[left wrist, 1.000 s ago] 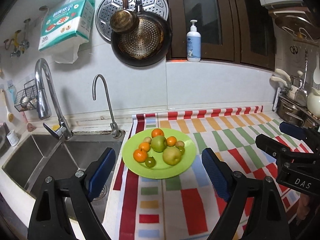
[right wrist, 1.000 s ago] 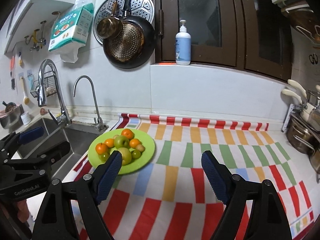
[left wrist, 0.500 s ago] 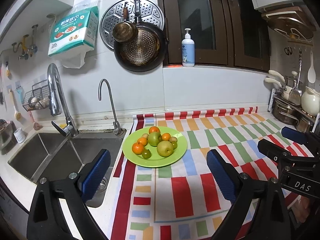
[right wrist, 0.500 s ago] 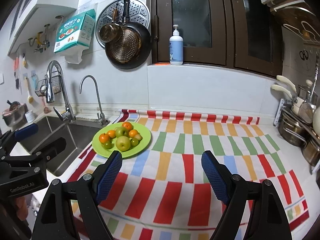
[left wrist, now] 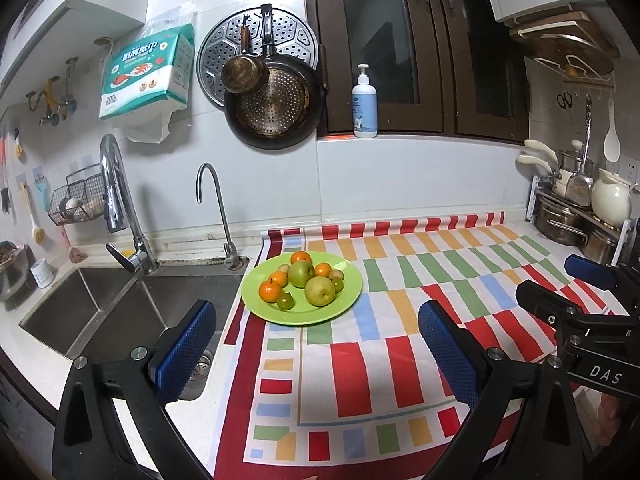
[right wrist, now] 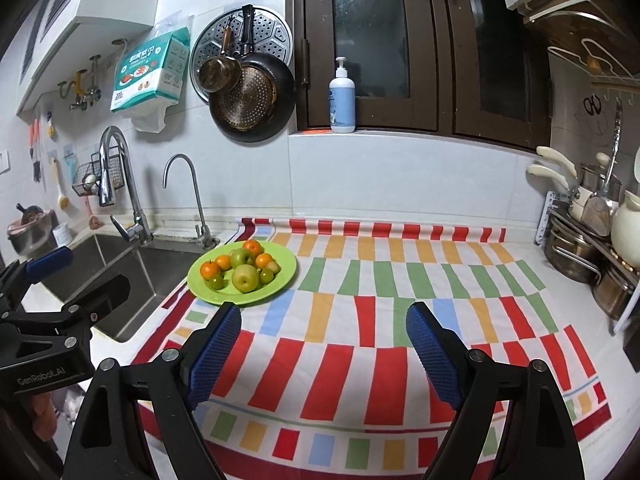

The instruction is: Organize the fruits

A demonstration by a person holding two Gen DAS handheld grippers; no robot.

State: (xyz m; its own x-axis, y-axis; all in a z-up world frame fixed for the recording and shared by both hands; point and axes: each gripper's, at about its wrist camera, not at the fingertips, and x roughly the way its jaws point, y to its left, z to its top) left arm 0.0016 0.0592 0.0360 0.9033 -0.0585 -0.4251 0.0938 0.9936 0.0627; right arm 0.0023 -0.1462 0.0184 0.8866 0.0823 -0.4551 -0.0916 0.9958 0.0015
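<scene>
Green plate [left wrist: 346, 302] with all the fruit on it sits at the left end of the striped cloth [left wrist: 372, 364] on the counter [right wrist: 532, 258], right next to the sink [left wrist: 120, 304]. What changed over the last second is the viewpoint, not the fruit: both cameras have pulled back and up, so the plate looks smaller and farther off than it did, and more of the cloth shows in front of it. The pile itself looks the same as a second ago: two big green apples [left wrist: 319, 291], a few small oranges [left wrist: 270, 291], some little green ones and a couple of brownish ones, all bunched toward the middle of the plate. I can't spot any fruit lying loose on the cloth or counter. So honestly this could go either way: fruit gathered and the person backing off, or a heap on a plate waiting to be sorted out. Can't settle it from here. Left hand-held gripper [left wrist: 316, 344] has its jaws spread wide, nothing between the blue pads, hanging in the air short of the plate. Right hand-held gripper [right wrist: 324, 340] is the same deal, wide open and empty above the cloth, off to the right of the plate, touching nothing.
</scene>
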